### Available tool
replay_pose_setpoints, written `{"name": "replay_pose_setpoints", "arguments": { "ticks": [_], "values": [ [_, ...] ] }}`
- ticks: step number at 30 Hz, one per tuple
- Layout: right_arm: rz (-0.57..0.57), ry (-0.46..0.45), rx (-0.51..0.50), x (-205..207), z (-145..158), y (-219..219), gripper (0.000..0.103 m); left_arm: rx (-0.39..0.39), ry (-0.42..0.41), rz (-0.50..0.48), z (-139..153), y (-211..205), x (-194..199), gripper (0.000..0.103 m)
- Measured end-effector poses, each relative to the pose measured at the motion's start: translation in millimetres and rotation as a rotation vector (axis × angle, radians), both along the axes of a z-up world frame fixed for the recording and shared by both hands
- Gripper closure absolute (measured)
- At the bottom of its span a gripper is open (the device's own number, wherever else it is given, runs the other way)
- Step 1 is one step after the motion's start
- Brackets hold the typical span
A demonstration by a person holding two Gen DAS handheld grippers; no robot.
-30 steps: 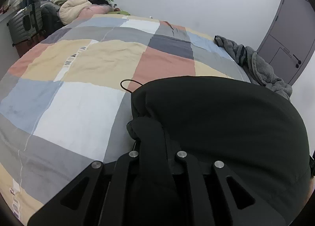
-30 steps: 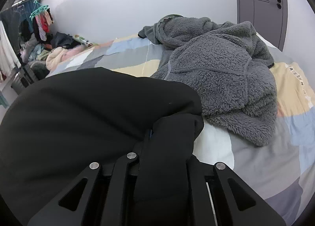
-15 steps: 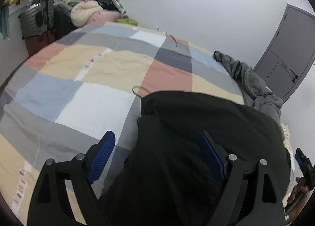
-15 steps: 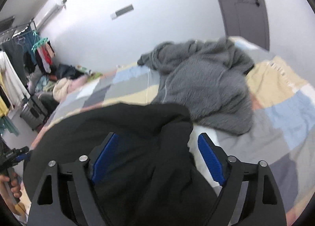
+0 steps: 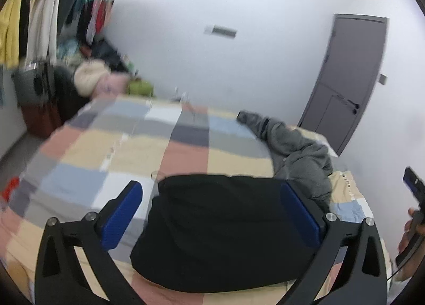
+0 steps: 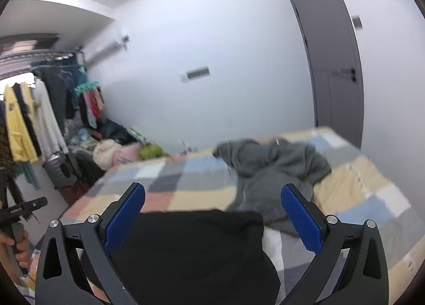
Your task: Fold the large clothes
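Observation:
A black garment point(image 5: 225, 230) lies folded in a compact bundle on the patchwork bed cover point(image 5: 119, 151), near the front edge. My left gripper point(image 5: 209, 190) hangs above it, jaws opening wide, blue pads bare, nothing held. In the right wrist view the same black garment point(image 6: 191, 251) lies below my right gripper point(image 6: 212, 190), whose jaws are also opening and hold nothing. A crumpled grey fleece garment point(image 5: 297, 151) point(image 6: 273, 166) lies on the bed to the right of the black one. A hand holds the other gripper at each view's edge.
A clothes rack point(image 6: 32, 119) with hanging garments, a suitcase point(image 5: 34, 84) and a pile of clothes point(image 6: 111, 151) stand left of the bed. A grey door point(image 5: 350, 79) is at the back right. The bed cover point(image 6: 358, 185) stretches to the far wall.
Both grippers were shut on the black garment's edge; they have let go, opened wide and risen back from the bed. The garment now lies folded on the cover.

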State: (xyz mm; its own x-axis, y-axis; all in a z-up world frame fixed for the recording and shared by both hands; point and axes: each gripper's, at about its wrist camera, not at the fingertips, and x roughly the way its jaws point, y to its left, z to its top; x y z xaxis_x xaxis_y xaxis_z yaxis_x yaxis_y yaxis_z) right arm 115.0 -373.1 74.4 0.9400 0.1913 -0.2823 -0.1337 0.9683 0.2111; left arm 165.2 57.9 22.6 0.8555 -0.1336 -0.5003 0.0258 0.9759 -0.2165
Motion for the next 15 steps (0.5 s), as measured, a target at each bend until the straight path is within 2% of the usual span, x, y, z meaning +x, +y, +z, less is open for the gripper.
{"name": "replay_pose_setpoints", "arguments": {
  "ticks": [5, 8, 12, 15],
  "values": [
    [0.022, -0.078, -0.043, -56.6, 39.8, 17.7, 0.000, 0.060, -0.077, -0.033, 38.1, -19.5, -48.2, 0.000],
    [0.007, -0.140, -0.040, -92.4, 52.0, 23.8, 0.000, 0.080, -0.122, -0.049, 52.3, -29.0, -77.6, 0.000],
    [0.029, -0.210, -0.073, -135.6, 55.1, 42.1, 0.000, 0.097, -0.182, -0.066, 62.0, -40.8, -119.1, 0.000],
    [0.053, -0.227, -0.117, -160.3, 48.7, 61.6, 0.000, 0.090, -0.215, -0.081, 61.4, -48.1, -144.4, 0.000]
  ]
}}
